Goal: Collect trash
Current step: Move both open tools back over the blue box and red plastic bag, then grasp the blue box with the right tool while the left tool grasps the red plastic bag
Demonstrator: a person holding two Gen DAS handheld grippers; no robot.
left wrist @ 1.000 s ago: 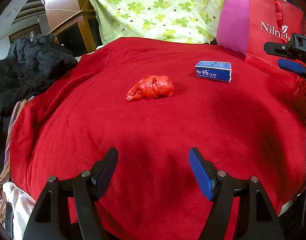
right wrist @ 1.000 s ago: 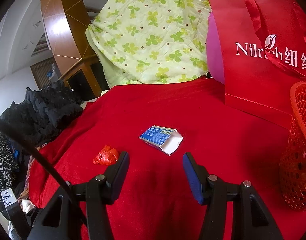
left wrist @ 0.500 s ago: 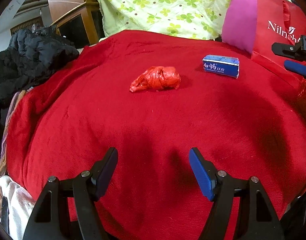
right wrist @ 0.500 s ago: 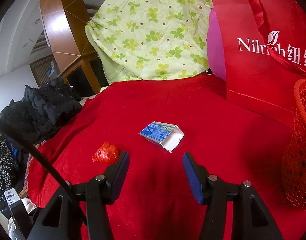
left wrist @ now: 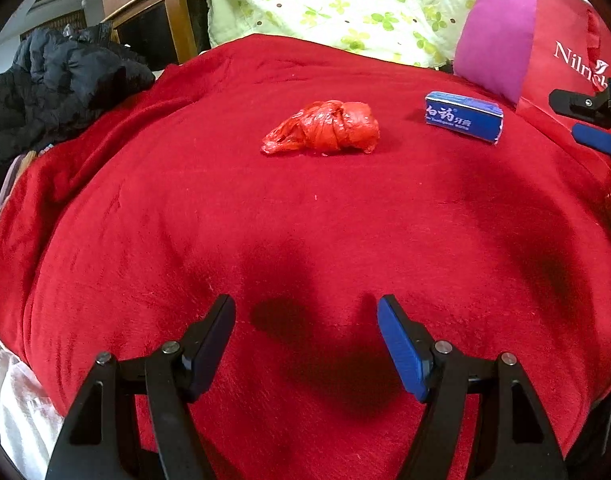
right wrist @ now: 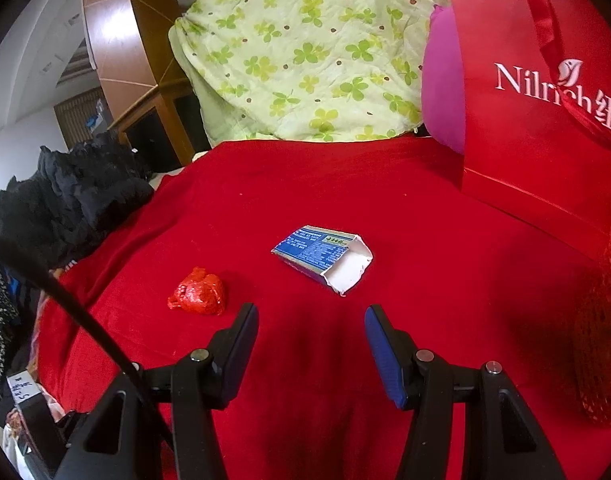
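Both tools have closed in on the bed. The left gripper (left wrist: pixel 306 340) stands wide open and empty over the plush red blanket (left wrist: pixel 145 240); straight ahead of it, now larger in view, lies a knotted, crinkled red plastic bag (left wrist: pixel 323 128). The right gripper (right wrist: pixel 311 344) is half open, also empty; just ahead lies a blue cardboard box (right wrist: pixel 319 254), torn open at its near end. To its right stands a red mesh basket (right wrist: pixel 601 340). Judgement: approach under way, nothing collected yet.
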